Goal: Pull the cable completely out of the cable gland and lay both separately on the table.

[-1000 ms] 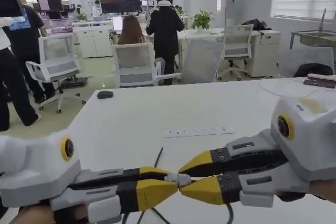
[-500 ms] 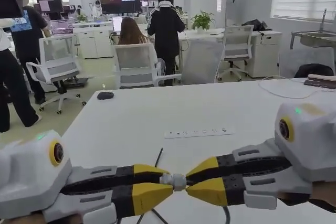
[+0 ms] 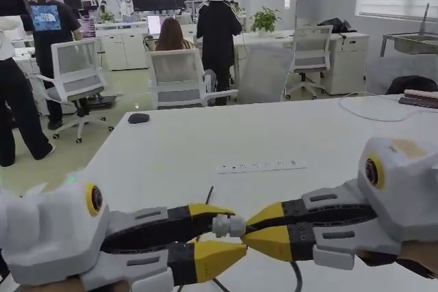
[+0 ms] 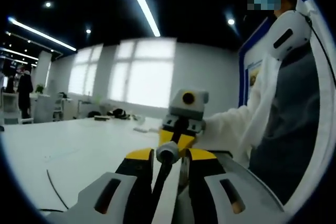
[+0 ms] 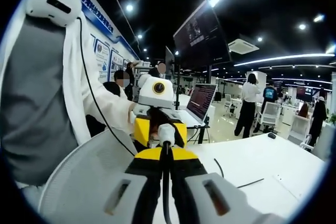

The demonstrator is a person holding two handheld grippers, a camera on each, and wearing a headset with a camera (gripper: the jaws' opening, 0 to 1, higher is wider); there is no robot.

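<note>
Nearest, the left gripper point(image 3: 227, 232) has its jaws drawn narrow round the gland point(image 3: 228, 224), which sits at their tips, off the table point(image 3: 205, 148). Tip to tip against it, the right gripper point(image 3: 248, 229) is clamped tight on the cable point(image 5: 165, 184) just beside the gland. The cable is not yet out. In both gripper views it runs back between the jaws, and in the head view one dark length hangs under each tool, with a stretch lying on the table beyond.

The step in hand looks like the pull itself. It should go best with the left gripper squeezing the gland body alone, since the cable passing between those jaws will bind if it is pinched too. The right gripper should draw straight along the gland's axis, not sideways or down, so the seal does not grab. A long tail looks likely to need a fresh grip close to the gland and another pull.

Farther off, a white strip point(image 3: 261, 167) lies flat mid-table, well clear of the work. Past the table edge are a chair point(image 3: 179, 76) and people standing.
</note>
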